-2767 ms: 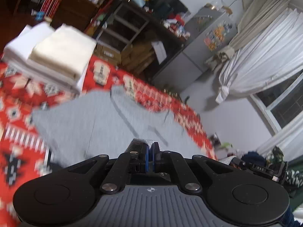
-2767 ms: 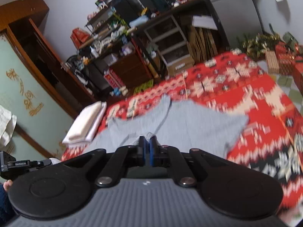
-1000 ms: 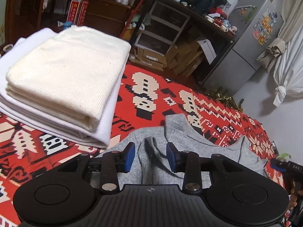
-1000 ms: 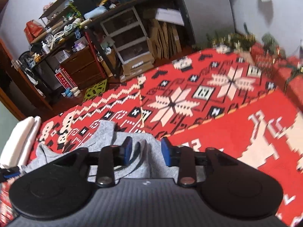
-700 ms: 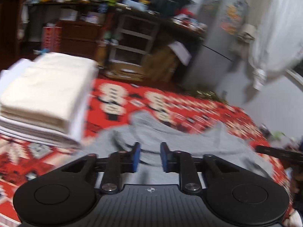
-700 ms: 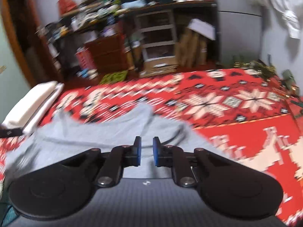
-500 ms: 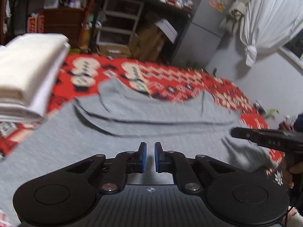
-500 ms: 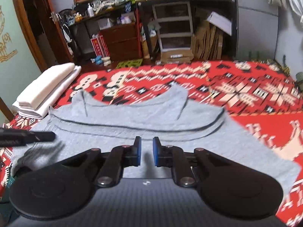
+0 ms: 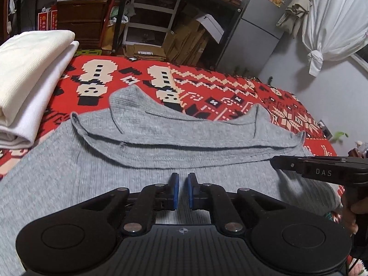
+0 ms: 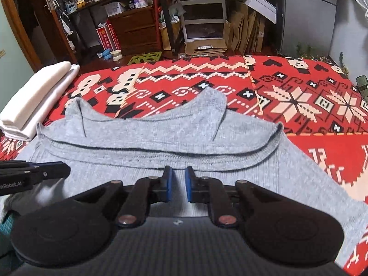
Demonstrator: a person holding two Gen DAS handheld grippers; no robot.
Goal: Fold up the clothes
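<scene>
My left gripper (image 9: 181,189) and right gripper (image 10: 176,183), both slightly parted and empty, hover over grey shirt (image 10: 161,142), probably lining up its next fold.

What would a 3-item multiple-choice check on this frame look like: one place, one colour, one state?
1. Where is the white folded stack relative to the grey shirt?
A. To its left
B. On top of it
C. To its right

2. What colour is the blanket under the shirt?
A. Plain blue
B. Red with patterns
C. Green

3. What do the left gripper and right gripper hold?
A. The shirt
B. The stack
C. Nothing

Answers: 1 A, the stack lies at the left edge in both views. 2 B, red shows around the shirt. 3 C, the fingers show an empty gap.
</scene>
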